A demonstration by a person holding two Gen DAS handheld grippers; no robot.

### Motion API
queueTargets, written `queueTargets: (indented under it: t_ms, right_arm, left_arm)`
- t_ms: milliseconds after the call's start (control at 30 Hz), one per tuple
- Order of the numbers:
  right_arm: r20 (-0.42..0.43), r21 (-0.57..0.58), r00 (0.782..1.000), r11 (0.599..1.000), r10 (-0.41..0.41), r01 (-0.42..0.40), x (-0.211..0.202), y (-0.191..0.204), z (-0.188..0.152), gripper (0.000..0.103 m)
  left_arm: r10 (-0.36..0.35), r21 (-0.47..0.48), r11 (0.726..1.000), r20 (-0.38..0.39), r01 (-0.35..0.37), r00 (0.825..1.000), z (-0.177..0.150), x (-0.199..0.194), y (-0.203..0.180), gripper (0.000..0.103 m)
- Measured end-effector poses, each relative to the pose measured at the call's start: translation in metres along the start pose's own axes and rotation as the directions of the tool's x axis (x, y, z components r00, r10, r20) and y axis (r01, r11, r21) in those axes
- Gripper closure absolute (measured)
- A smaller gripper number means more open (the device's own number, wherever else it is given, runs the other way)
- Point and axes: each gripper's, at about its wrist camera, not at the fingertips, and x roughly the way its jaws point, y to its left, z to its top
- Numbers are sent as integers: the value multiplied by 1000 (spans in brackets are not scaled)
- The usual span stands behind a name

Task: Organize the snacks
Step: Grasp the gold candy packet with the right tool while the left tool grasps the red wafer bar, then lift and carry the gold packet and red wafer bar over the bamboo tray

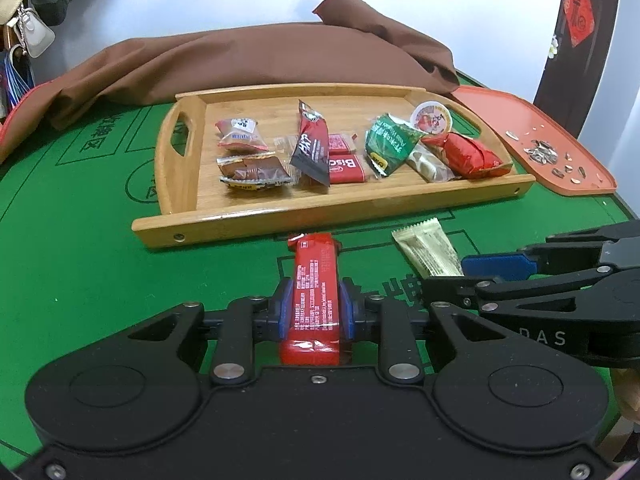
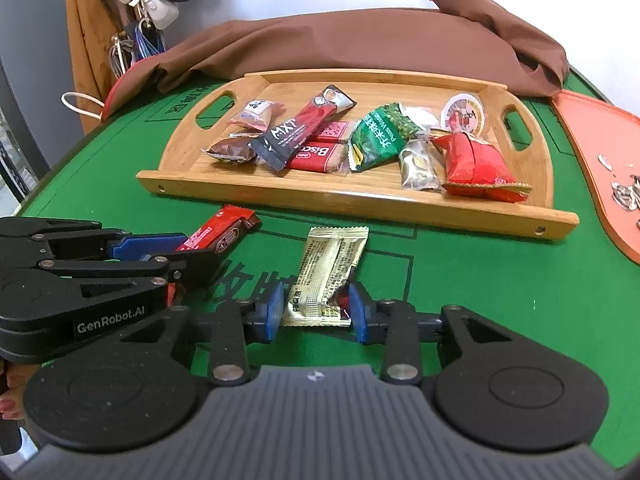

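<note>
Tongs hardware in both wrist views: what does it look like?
Both tongs, left and right, are matte black linkage arms with silver pivot pins, round black hubs and blue finger pads. White "GenRobot.AI" lettering marks the left unit's side; the right unit's body is ribbed grey.

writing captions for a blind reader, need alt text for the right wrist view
The right gripper pinches a gold snack packet on the green table, just before a wooden tray of assorted snacks. Beside it, the left gripper clamps a red snack bar.

Brown cloth (image 1: 248, 60), seeds (image 1: 540, 150), keys (image 2: 154, 6).
</note>
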Motion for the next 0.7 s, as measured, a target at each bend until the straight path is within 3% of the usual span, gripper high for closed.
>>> queueTargets:
  t_ms: [200, 300, 500, 600, 700]
  right_arm:
    - [24, 11, 1000, 1000, -8, 7, -12, -6, -1, 62]
    - [32, 18, 999, 1000, -16, 16, -17, -9, -1, 74]
    - [29, 21, 999, 999, -33, 32, -17, -15, -2, 72]
    - [25, 24, 999, 999, -31, 31, -14, -15, -4, 55]
    - [26, 15, 999, 1000, -28, 27, -10, -11, -5, 51]
  left_arm:
    - [3, 4, 1000, 14, -3, 1000, 2, -6, -2, 80]
    - [4, 3, 1000, 20, -4, 1000, 3, -9, -2, 80]
    - [16, 12, 1000, 19, -16, 1000, 1, -8, -5, 80]
    - [23, 15, 1000, 18, -23, 1000, -1, -6, -6, 80]
    - [22, 13, 1000, 18, -23, 1000, 0, -5, -6, 80]
